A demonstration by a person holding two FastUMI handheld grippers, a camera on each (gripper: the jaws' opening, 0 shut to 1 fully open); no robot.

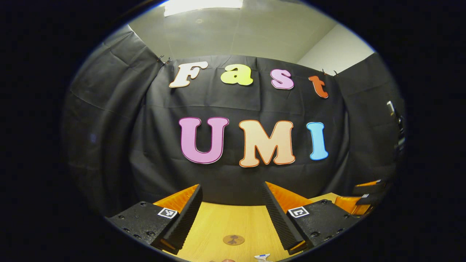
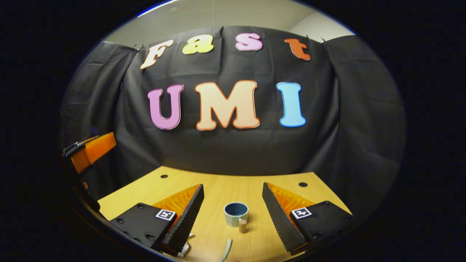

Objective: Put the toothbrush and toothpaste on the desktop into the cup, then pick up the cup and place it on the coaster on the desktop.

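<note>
My left gripper [image 1: 232, 186] is held open above the wooden table [image 1: 218, 222], nothing between its fingers. A round brown coaster [image 1: 233, 239] lies on the table below it, and a small white and blue object [image 1: 263, 257], maybe the toothpaste, peeks in at the bottom edge. My right gripper [image 2: 233, 185] is open as well, and the pale cup [image 2: 236, 214] with a blue inside stands upright on the table beyond its fingers. A pale toothbrush handle [image 2: 226, 250] lies just in front of the cup. A white object [image 2: 185, 249] shows by the left finger.
A short brown stub [image 2: 242, 225] sticks out at the cup's near side. The black cloth wall [image 2: 233, 153] closes off the back of the table. The right gripper [image 1: 367, 196] appears at the far right of the left gripper view, and the left gripper [image 2: 91, 149] at the left of the right gripper view.
</note>
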